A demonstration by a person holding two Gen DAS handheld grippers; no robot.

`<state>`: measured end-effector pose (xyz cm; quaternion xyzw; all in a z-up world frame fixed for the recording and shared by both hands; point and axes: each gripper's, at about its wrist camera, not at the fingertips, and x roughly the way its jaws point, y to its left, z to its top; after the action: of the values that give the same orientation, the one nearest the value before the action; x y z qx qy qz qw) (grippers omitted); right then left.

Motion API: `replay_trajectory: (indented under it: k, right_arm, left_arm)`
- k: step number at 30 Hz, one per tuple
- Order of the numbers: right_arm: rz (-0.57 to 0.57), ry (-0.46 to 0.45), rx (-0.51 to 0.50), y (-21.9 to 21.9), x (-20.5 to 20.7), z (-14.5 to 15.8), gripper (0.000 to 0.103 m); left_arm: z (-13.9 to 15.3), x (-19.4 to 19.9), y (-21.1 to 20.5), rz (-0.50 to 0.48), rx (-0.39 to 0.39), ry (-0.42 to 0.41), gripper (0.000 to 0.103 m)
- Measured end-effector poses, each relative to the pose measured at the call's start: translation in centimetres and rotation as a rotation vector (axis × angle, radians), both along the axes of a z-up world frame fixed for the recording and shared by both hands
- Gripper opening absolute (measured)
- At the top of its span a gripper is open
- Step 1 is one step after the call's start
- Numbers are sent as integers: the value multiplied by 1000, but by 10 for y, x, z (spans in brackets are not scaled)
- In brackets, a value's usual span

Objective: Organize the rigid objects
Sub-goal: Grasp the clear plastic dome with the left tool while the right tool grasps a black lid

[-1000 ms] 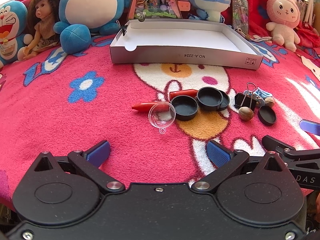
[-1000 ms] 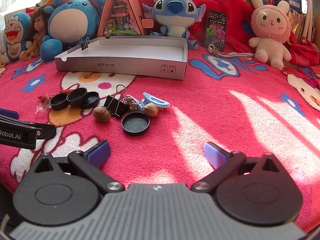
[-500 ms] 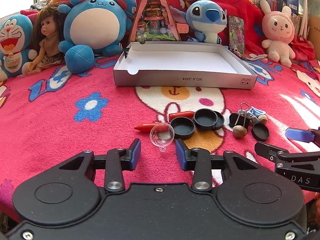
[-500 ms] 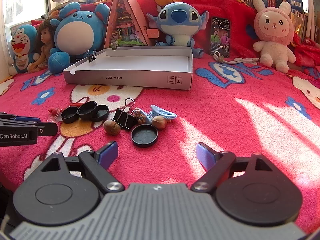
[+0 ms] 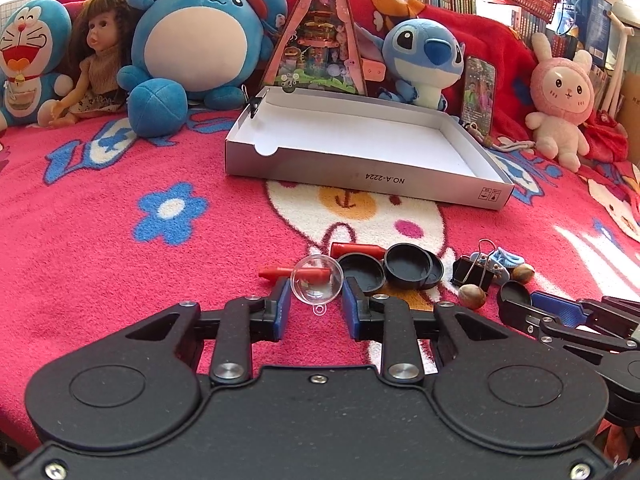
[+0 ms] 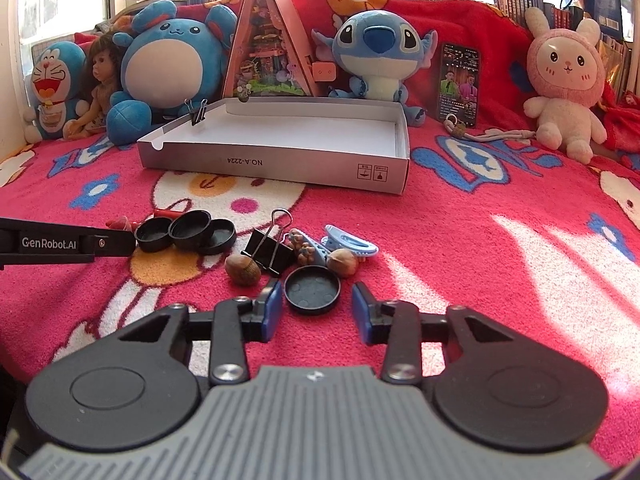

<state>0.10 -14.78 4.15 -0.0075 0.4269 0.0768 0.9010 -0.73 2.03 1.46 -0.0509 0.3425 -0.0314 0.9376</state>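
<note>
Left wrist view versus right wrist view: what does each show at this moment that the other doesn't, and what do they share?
Only the left wrist view shows the left gripper with its pads against the clear half-sphere, plus the full red pieces behind it.

Only the right wrist view shows the right gripper with jaws closing around the lone black lid, a slight gap still visible each side, plus the window at far left.

Both show the empty white box, the three clustered black lids, the binder clip, two nuts and the plush toys.
</note>
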Motion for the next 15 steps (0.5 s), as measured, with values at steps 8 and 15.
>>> replay_trajectory:
  k: [8,15]
  right_arm:
    - [6,-14,21,-1,-5,12,35]
    - [1,-48,30,-6,-1,28,35]
  left_arm:
    - [17,-11,-3,-18,20,-49,26]
    - [26,-6,1,-24,11,-54,26]
